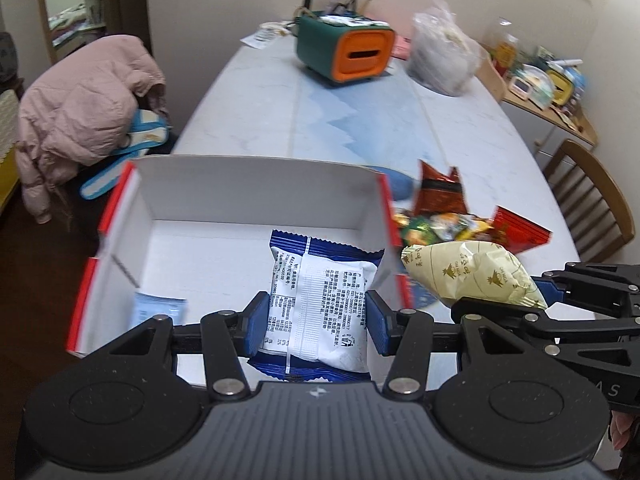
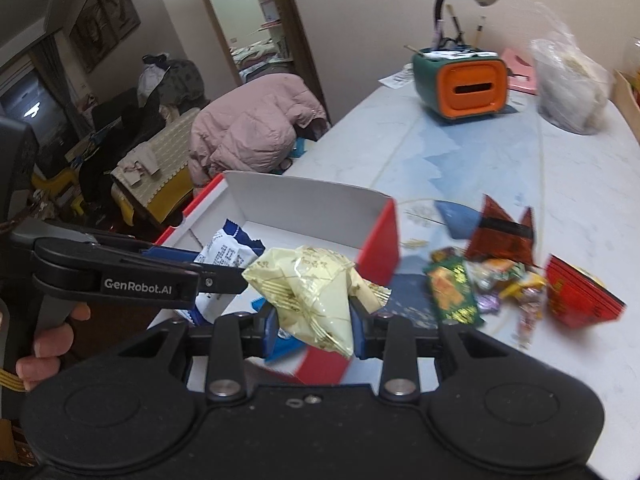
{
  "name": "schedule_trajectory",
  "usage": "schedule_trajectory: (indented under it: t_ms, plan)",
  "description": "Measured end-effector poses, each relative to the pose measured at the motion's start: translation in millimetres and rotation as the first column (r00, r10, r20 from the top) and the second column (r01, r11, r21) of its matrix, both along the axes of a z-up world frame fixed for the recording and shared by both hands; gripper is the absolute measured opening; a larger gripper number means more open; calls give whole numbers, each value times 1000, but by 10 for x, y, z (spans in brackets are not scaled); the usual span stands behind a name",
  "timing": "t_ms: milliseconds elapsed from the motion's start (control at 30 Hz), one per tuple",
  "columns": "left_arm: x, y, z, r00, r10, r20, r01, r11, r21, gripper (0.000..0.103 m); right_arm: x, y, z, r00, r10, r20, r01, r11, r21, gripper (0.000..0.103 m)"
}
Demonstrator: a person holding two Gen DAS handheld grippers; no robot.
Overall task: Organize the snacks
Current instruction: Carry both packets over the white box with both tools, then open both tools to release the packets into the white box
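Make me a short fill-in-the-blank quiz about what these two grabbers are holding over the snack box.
1. The left gripper holds a blue and ____ packet.
2. The right gripper holds a pale ____ packet.
3. The box is white inside and ____ outside.

Missing words: white; yellow; red

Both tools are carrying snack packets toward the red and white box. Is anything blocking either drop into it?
Nothing visible blocks either. The blue and white packet in the left tool hangs over the open box. The cream packet in the right tool is at the box's near right corner, wall not yet cleared.
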State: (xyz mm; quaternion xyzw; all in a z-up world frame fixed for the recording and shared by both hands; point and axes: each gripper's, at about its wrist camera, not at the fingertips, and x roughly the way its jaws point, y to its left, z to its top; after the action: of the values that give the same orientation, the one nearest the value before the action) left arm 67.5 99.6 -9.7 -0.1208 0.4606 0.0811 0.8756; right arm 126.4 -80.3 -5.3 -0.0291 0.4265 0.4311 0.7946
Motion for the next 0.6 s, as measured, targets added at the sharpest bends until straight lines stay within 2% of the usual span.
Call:
schedule_trajectory:
  t_ms: [333, 600]
  plan:
    - [91, 617, -184, 997, 67, -49, -65, 997, 35, 50, 36, 652, -105, 997, 75, 30, -73, 996, -52, 34]
    - [363, 952, -395, 990, 89, -109, -84, 995, 51, 50, 202, 1061, -358, 995, 93, 30, -89, 987, -131, 34]
